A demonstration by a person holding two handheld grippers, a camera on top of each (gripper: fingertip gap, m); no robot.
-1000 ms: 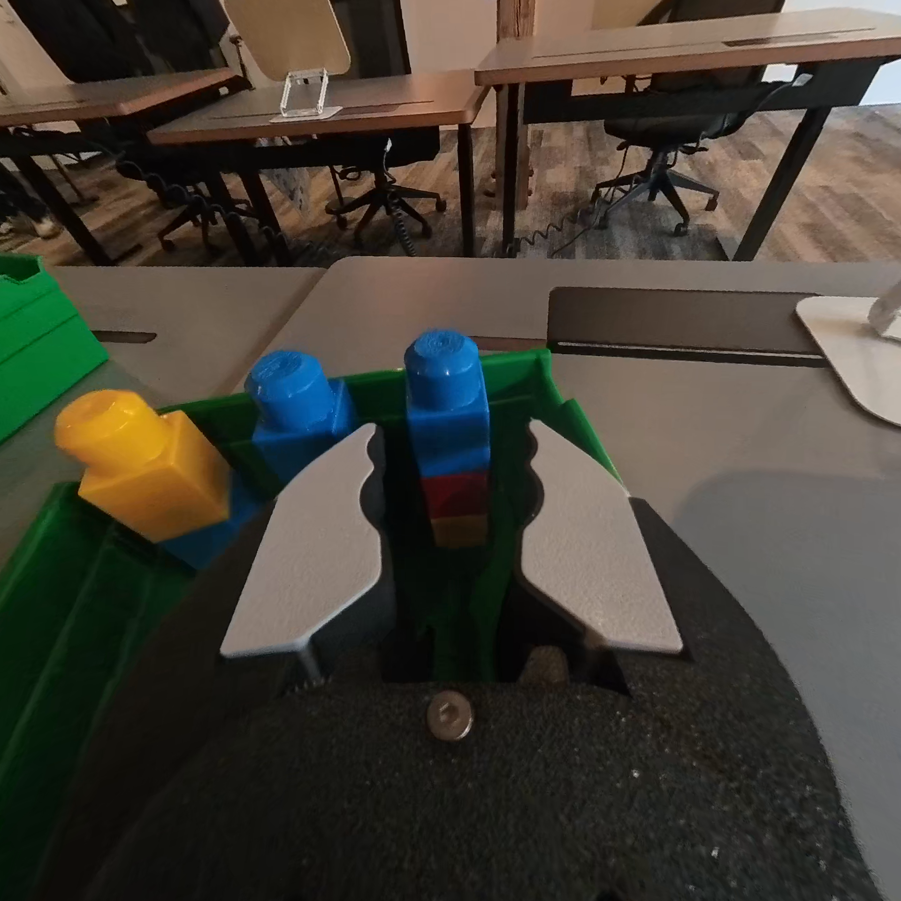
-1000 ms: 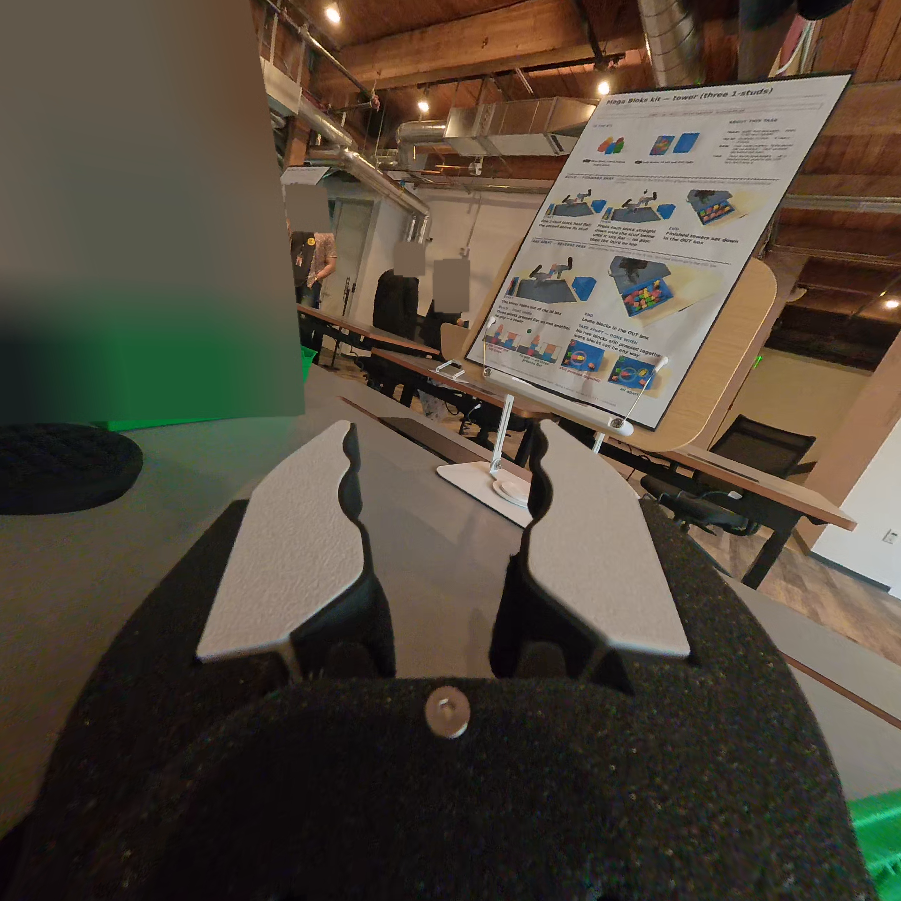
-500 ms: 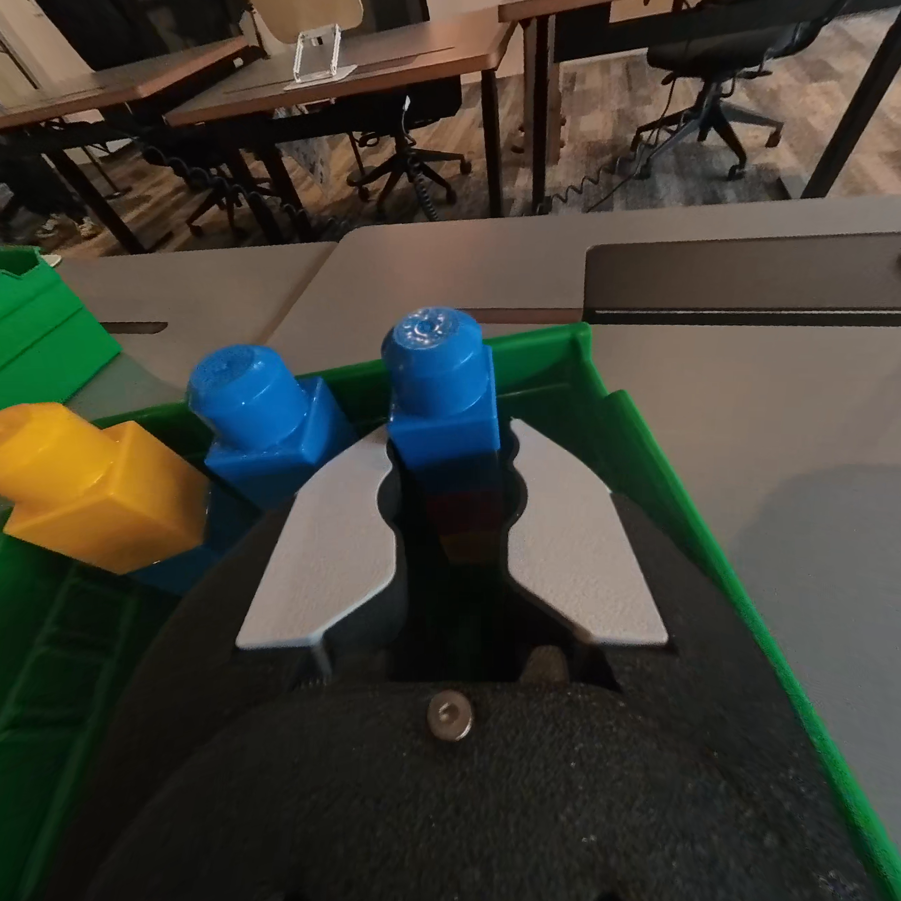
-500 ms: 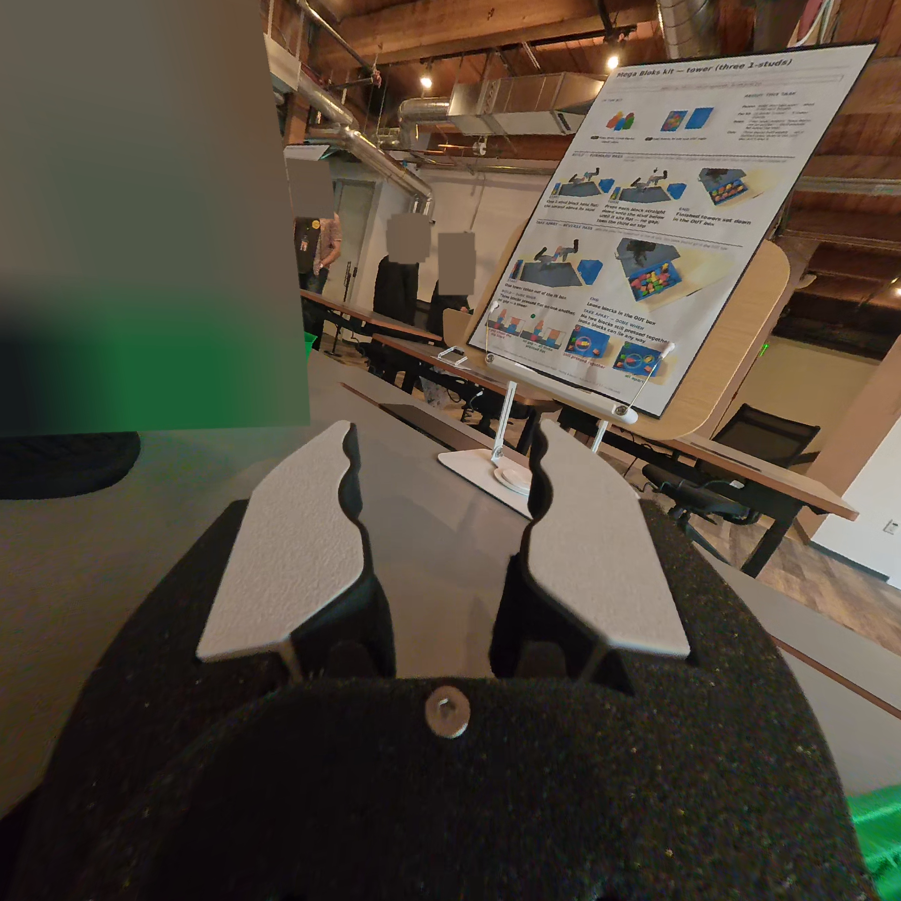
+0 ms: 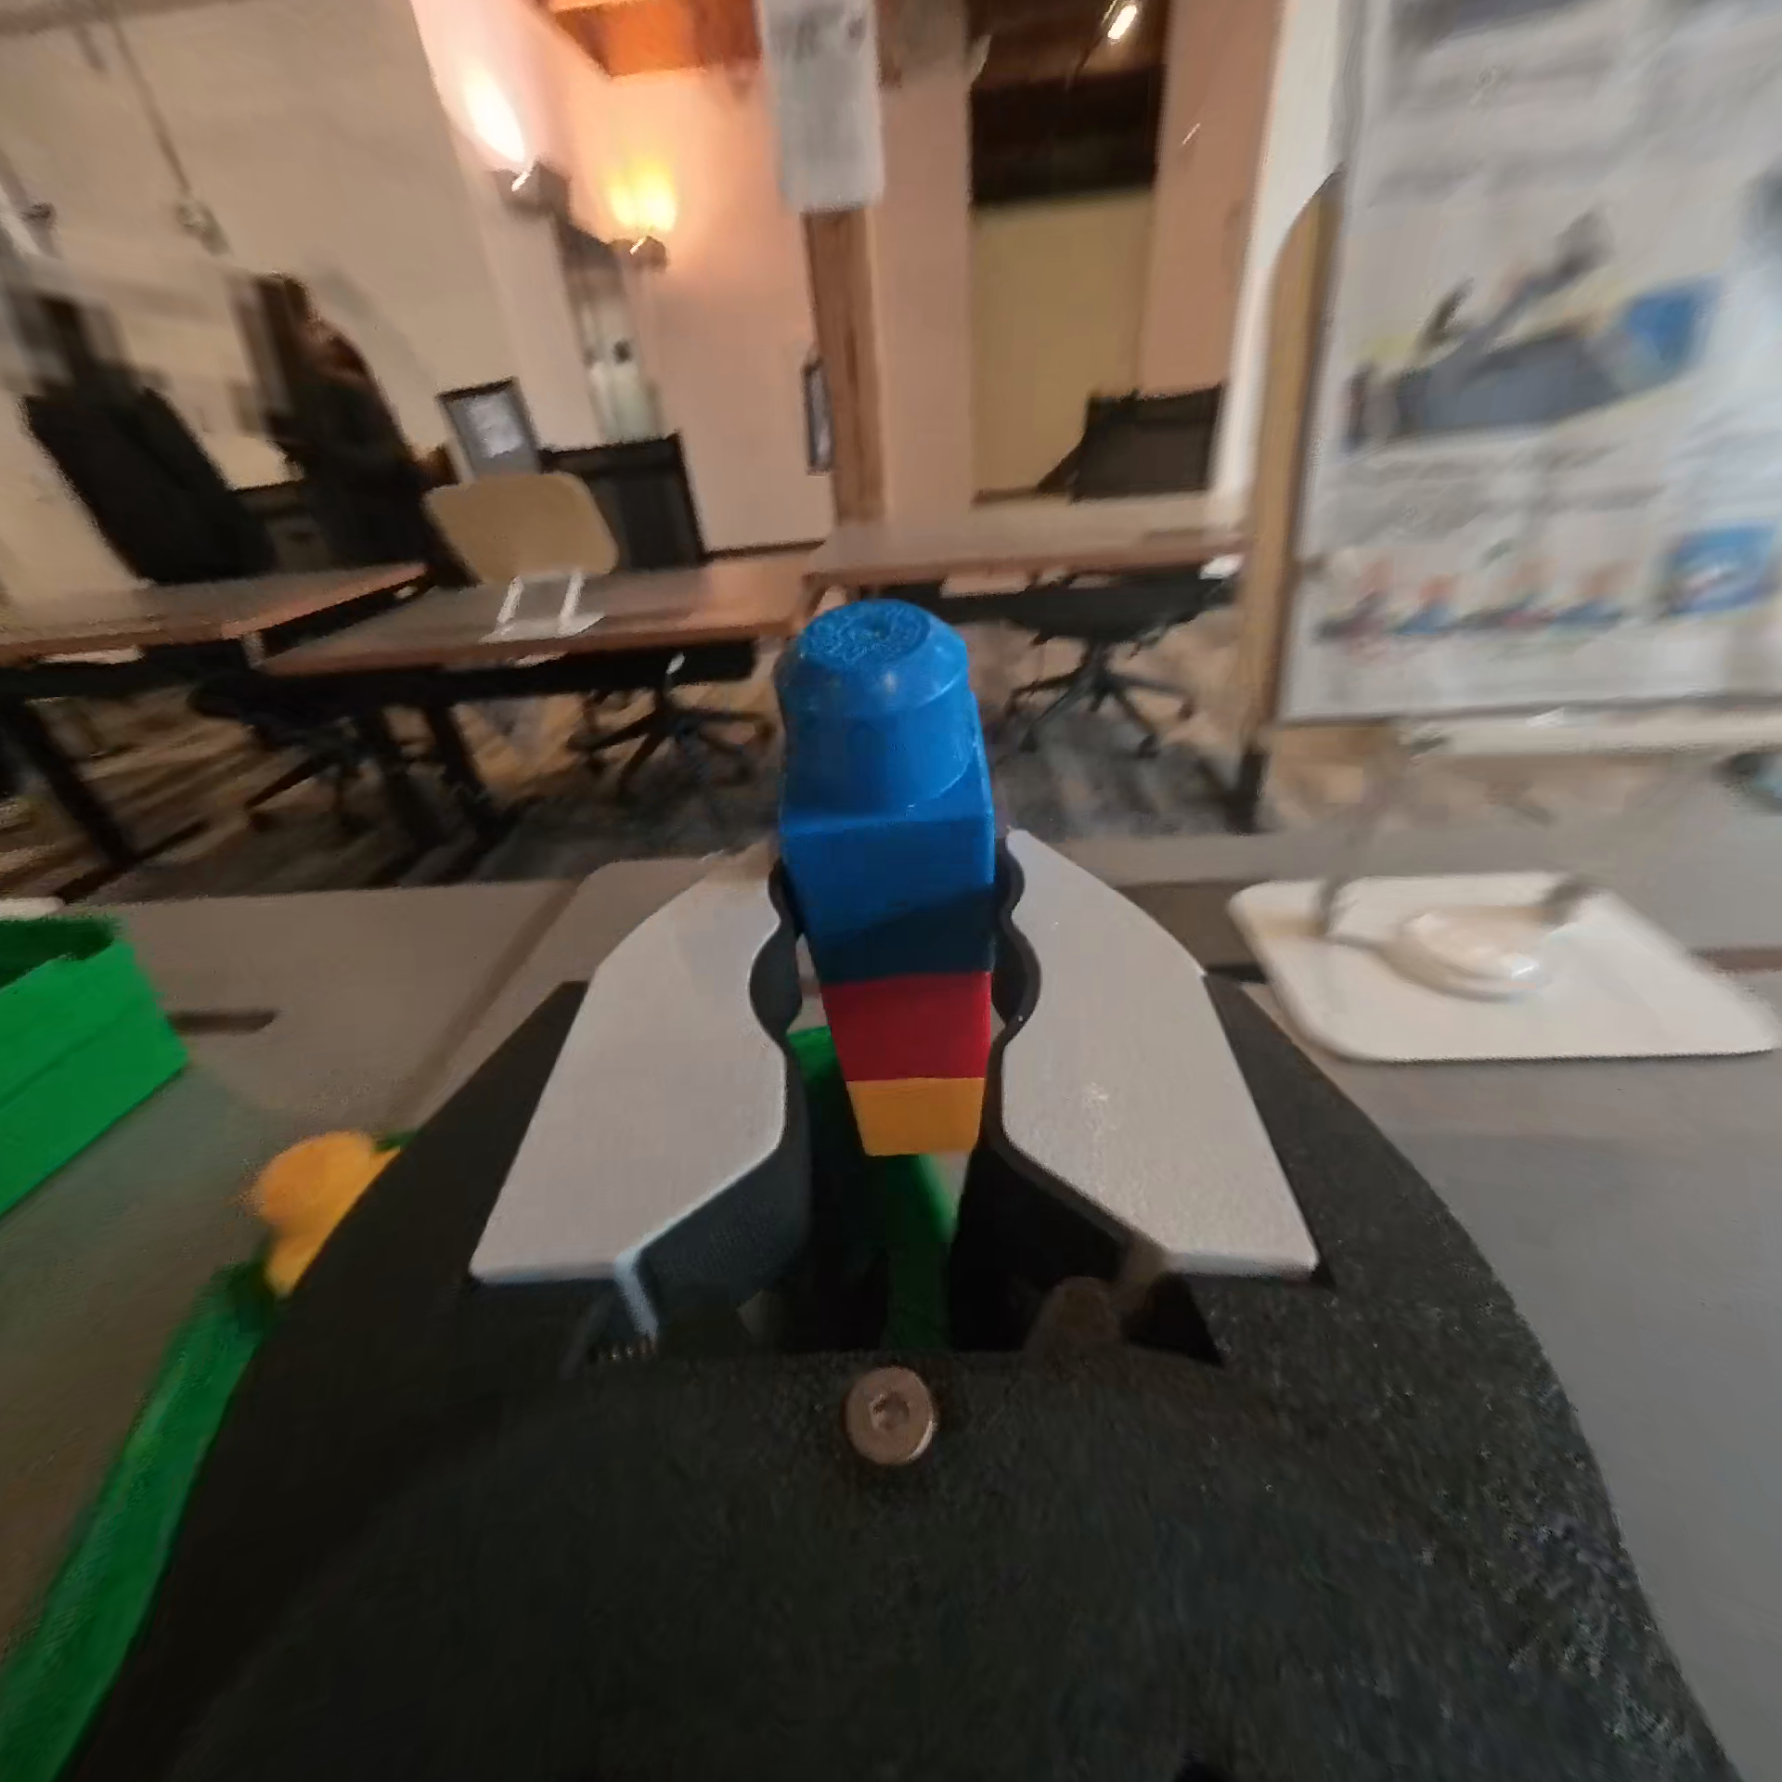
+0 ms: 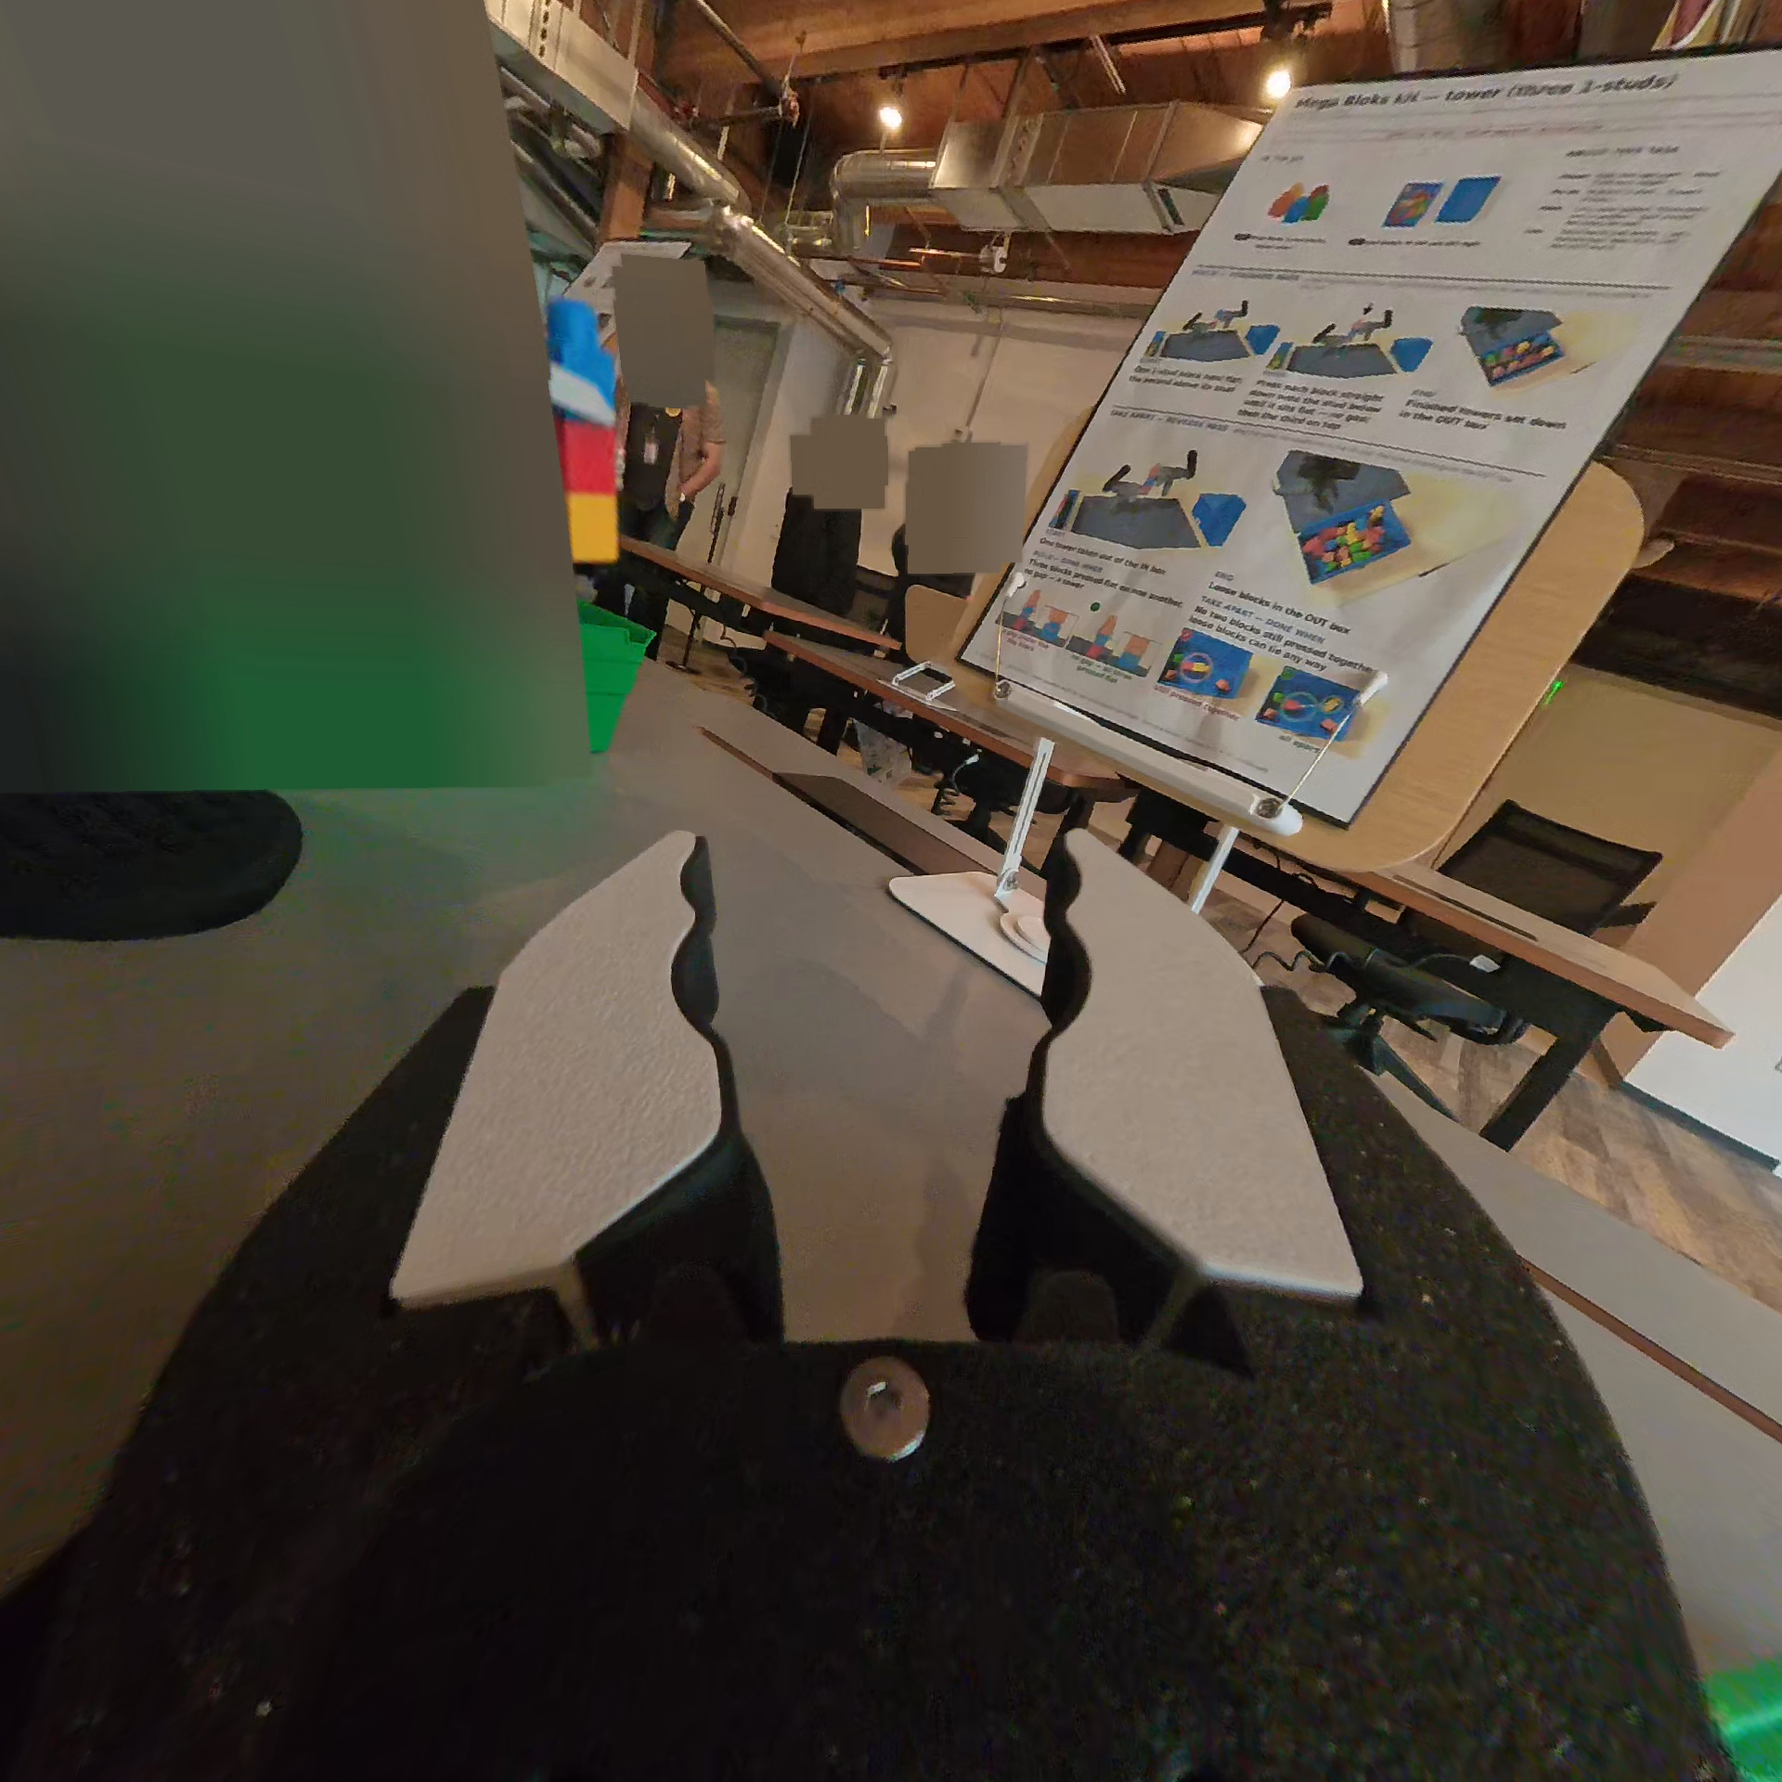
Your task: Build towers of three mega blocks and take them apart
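Tower (image 5: 892, 926) of three blocks, blue on top, red in the middle, yellow at the bottom, stands upright between the fingers of our left gripper (image 5: 892, 950). Both grey fingers (image 5: 675, 1090) are clamped on it, pressing the lower part of the blue block from 9 and 3 o'clock; the blue stud pokes out past the fingertips toward 12 o'clock, while the red and yellow blocks sit in the gap nearer the gripper body. We see the tower lifted clear of the green bin (image 5: 125, 1446), whose edge lies below at 7 o'clock (this view is blurred). A loose yellow block (image 5: 313, 1205) lies in that bin at 8 o'clock. A second green bin (image 5: 77, 1022) sits at 9 o'clock on the grey table (image 5: 1543, 1205).

Our right gripper (image 6: 877, 926) holds nothing; its fingers (image 6: 579, 1061) stand apart with bare table showing between them. From this view the same tower (image 6: 588, 453) appears well apart at 11 o'clock, beside a masked patch. An instruction board (image 6: 1350, 463) on a white stand (image 6: 964, 897) rises at 1 o'clock.
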